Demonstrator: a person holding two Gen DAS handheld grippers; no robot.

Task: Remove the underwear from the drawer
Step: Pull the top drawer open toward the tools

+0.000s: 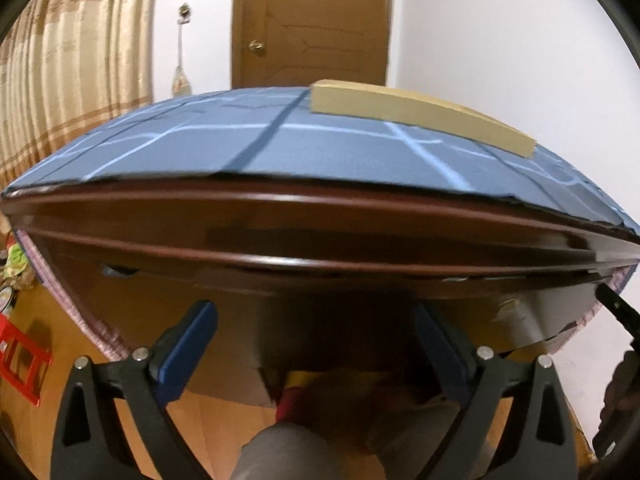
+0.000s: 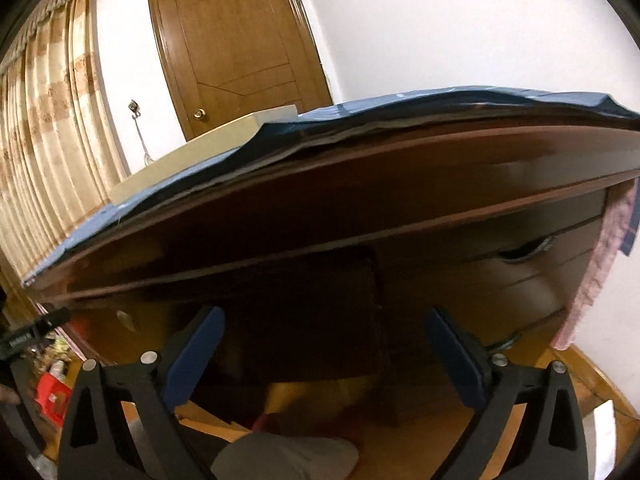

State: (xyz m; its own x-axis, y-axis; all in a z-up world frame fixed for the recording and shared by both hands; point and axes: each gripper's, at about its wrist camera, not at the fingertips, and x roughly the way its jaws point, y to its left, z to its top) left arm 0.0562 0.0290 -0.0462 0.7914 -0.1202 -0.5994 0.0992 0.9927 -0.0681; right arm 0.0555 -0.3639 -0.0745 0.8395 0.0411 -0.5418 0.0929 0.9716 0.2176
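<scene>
Facing a dark brown wooden desk [image 1: 320,216] under a blue grid-patterned cloth [image 1: 320,140], both claws hang released, nothing between the blue pads. Left gripper [image 1: 316,344] sits low before the kneehole. Flat tan cardboard box [image 1: 420,114] lies far on the cloth. Right gripper [image 2: 324,344] is near the stacked brown wooden drawers with curved metal handles [image 2: 524,254], all seemingly closed. Underwear isn't visible; presumably inside one. Likely soft, light and limp: pinch a bunched fold, after pulling a handle.

left gripper [image 1: 314,344] and right gripper [image 2: 324,350], fingers spread wide apart, nothing between them
</scene>
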